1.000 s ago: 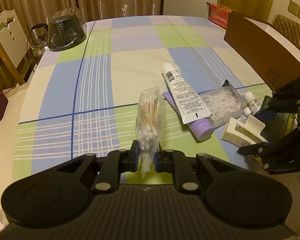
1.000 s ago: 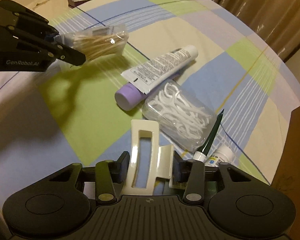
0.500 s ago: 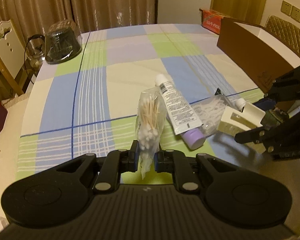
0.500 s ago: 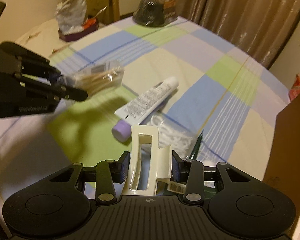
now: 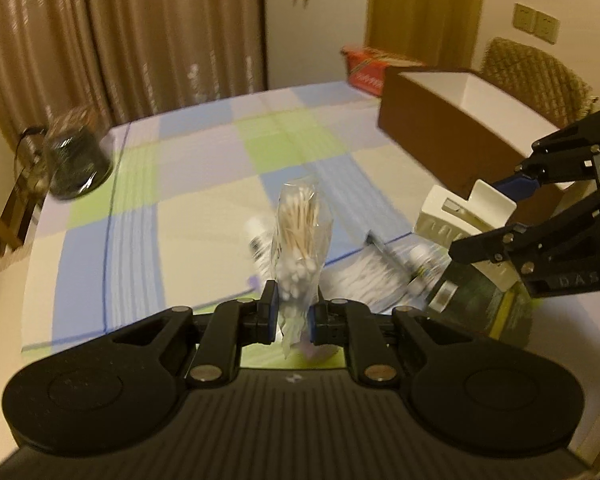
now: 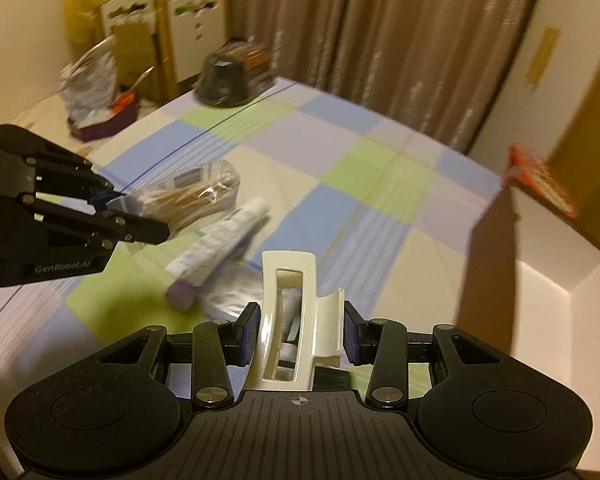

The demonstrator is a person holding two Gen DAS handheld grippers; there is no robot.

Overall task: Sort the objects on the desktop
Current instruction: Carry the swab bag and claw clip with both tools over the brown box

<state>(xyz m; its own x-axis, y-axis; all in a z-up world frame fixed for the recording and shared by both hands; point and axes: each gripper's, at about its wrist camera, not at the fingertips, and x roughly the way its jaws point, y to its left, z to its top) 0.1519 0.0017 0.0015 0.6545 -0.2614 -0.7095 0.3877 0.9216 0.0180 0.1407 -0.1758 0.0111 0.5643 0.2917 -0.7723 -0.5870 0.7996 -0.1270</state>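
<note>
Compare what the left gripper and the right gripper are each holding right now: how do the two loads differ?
The left gripper pinches a soft clear bag of cotton swabs; the right gripper clamps a rigid cream hair claw clip. The left jaws are nearly together on thin plastic, the right jaws stand wider around the clip. Both loads are lifted clear of the checked tablecloth.

We're in somebody's home here, a lived-in dining room by the look of it. We've got a table under a blue, green and cream checked tablecloth (image 5: 204, 216), long shiny brown curtains (image 6: 380, 28) along the wall, a quilted tan chair back (image 5: 536, 72) tucked in on one side, and cream wall sockets (image 5: 536, 24) on a warm yellow wall.
</note>
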